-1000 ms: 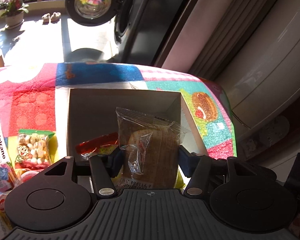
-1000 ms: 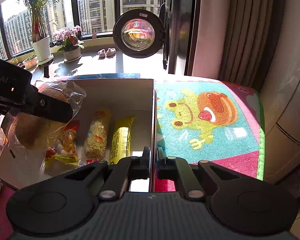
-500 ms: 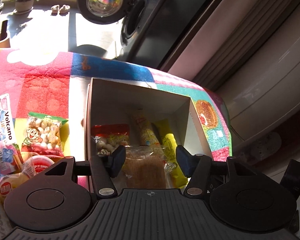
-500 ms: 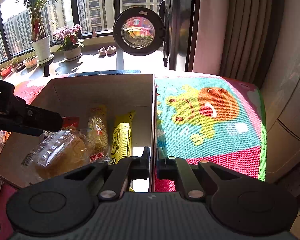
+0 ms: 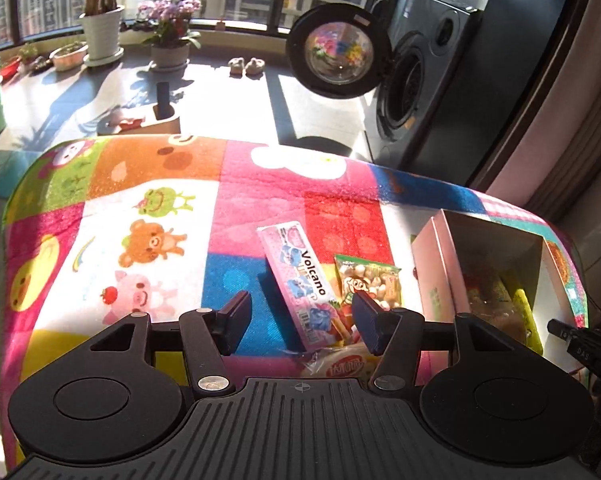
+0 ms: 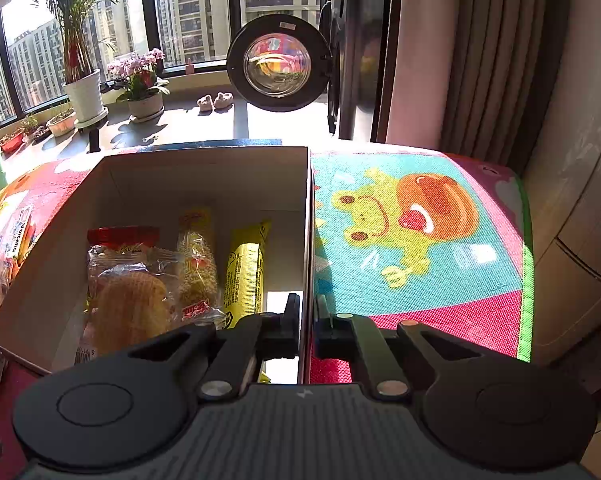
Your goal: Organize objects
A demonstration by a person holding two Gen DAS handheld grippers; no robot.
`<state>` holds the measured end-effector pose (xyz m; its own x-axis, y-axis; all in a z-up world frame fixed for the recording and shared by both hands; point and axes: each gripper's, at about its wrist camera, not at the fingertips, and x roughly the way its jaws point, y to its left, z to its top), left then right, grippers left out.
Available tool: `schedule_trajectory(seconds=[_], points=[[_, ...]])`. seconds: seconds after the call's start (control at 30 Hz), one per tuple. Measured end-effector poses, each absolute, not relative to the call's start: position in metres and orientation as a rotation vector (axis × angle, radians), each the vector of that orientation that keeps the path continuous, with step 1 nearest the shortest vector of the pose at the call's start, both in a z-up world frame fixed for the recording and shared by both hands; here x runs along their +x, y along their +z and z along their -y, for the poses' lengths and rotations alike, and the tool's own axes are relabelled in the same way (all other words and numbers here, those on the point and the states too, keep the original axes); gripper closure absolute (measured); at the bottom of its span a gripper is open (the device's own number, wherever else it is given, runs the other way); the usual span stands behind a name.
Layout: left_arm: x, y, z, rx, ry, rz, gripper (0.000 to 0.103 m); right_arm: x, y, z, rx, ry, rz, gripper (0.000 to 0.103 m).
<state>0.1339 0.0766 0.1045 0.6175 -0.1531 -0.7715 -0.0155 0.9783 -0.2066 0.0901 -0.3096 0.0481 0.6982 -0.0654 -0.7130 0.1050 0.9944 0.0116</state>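
Pink cardboard marks the box (image 6: 204, 184), whose right wall the right gripper (image 6: 308, 320) pinches shut, steadying it; bread, noodles and a yellow bar already lie inside. The left gripper (image 5: 300, 316) hangs with jaws apart and empty above the Volcano pack (image 5: 296, 280) and the snack bag (image 5: 370, 280), both left of the box. Judged step: fetching the next item; it calls for lowering and closing on one pack. A bright cartoon blanket (image 5: 140, 220) covers the surface, with a sunlit window, potted plants and a washing machine (image 5: 416, 92) on the far side

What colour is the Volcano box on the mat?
Pink Volcano box with blue graphics; left wrist view shows it best.
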Motion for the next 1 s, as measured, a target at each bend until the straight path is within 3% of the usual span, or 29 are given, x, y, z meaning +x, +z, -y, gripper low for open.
schedule_trajectory(seconds=[0.07, 0.23, 0.4, 0.57, 0.87, 0.9, 0.93, 1.0], points=[[0.116, 0.101, -0.073, -0.147, -0.173, -0.892, 0.043, 0.090, 0.048, 0.309, 0.050, -0.098, -0.793, 0.097], [0.075, 0.090, -0.011, 0.309, -0.424, -0.743, 0.041, 0.091, 0.048, 0.307, 0.032, -0.100, -0.798, 0.097], [0.078, 0.059, 0.015, 0.590, -0.500, -0.771, 0.040, 0.090, 0.048, 0.307, 0.027, -0.099, -0.806, 0.097], [0.105, 0.032, 0.014, 0.604, -0.442, -0.815, 0.036, 0.088, 0.047, 0.306, 0.027, -0.097, -0.812, 0.097], [0.136, 0.032, 0.003, 0.385, -0.384, -0.878, 0.029, 0.088, 0.048, 0.307, 0.023, -0.095, -0.817, 0.097], [0.137, 0.034, 0.002, 0.371, -0.383, -0.890, 0.031, 0.088, 0.048, 0.307, 0.022, -0.095, -0.817, 0.097], [0.136, 0.036, 0.001, 0.363, -0.380, -0.892, 0.042, 0.088, 0.048, 0.306, 0.021, -0.095, -0.819, 0.097], [0.133, 0.039, -0.001, 0.366, -0.340, -0.901, 0.043, 0.089, 0.047, 0.306, 0.018, -0.097, -0.822, 0.097]])
